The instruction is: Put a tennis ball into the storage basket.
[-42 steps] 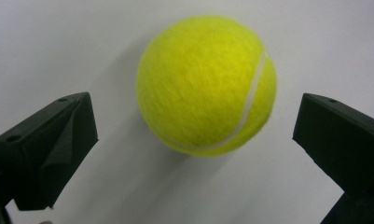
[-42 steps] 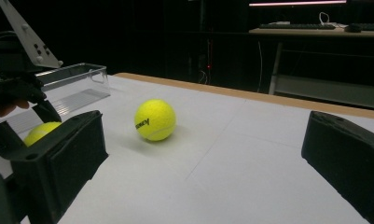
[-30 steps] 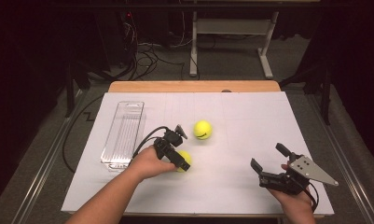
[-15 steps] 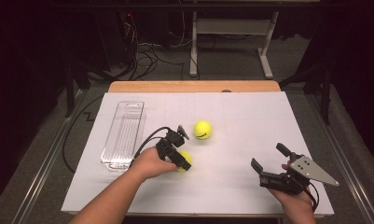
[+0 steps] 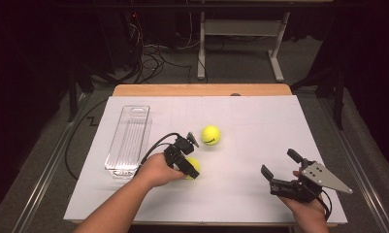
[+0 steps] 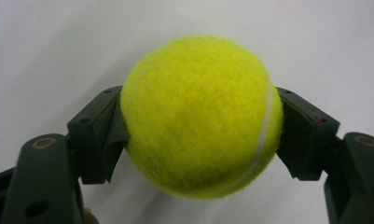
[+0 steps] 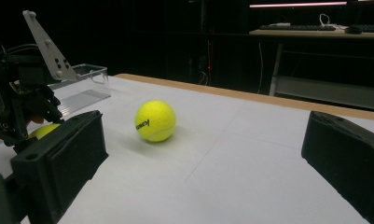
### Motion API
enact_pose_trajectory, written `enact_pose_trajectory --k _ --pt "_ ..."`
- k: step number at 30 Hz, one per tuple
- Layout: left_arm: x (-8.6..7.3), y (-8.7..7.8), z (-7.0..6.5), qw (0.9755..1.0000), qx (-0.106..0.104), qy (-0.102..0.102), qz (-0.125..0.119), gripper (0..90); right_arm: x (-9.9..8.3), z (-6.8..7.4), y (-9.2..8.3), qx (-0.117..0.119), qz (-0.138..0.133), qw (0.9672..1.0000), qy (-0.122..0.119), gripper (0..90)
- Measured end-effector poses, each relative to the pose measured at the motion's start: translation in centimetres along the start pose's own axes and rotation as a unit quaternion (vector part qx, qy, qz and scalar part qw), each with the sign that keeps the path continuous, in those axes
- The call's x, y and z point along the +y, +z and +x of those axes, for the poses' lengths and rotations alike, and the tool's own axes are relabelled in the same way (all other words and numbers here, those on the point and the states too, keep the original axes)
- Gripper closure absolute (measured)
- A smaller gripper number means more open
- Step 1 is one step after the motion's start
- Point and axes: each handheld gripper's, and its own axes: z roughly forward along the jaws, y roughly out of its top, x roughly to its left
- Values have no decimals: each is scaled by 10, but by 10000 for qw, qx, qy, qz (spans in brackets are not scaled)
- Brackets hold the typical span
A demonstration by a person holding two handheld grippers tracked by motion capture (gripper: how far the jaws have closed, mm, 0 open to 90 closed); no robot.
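- Yellow felt sits between your left gripper's (image 6: pixel 201 140) jaws: in the left gripper view the near tennis ball (image 6: pixel 201 116) is at centre frame, with a black pad pressed to each side of it, so you have it gripped.
- From the high view, that same ball (image 5: pixel 194 167) is just left of centre in the lower half of the frame, still down at the white table cover (image 5: pixel 260 126); I cannot tell whether it has left the surface.
- Your second tennis ball (image 5: pixel 211 135) lies free near the middle of the frame, just above and right of the left gripper (image 5: pixel 188 158), untouched.
- Clear and empty, the plastic tray (image 5: pixel 129 138) waits at the left of the frame, well apart from both balls. It looks like the likely place for them, though that is my judgement.
- Your right gripper (image 5: pixel 279 170) rests at the lower right with its jaws spread wide and nothing between them; in the right gripper view the free ball (image 7: pixel 155 121) sits left of centre beyond them.
- So: one ball grasped, none delivered. Lifting, carrying and the second ball all remain.
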Motion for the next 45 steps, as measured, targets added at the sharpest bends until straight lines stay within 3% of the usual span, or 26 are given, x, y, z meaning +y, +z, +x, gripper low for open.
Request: enact_pose_trajectory --k 26,35,45 --pt "-10 -19 -4 10000 -41 -20 -54 265 -6 -5 10 1 114 9999 34 2" --pt "-20 -31 -5 9999 -40 -98 54 265 -7 -5 12 2 130 9999 8 1" --pt "-24 -43 -9 9999 -87 -46 113 266 -7 -4 11 2 115 9999 3 1"
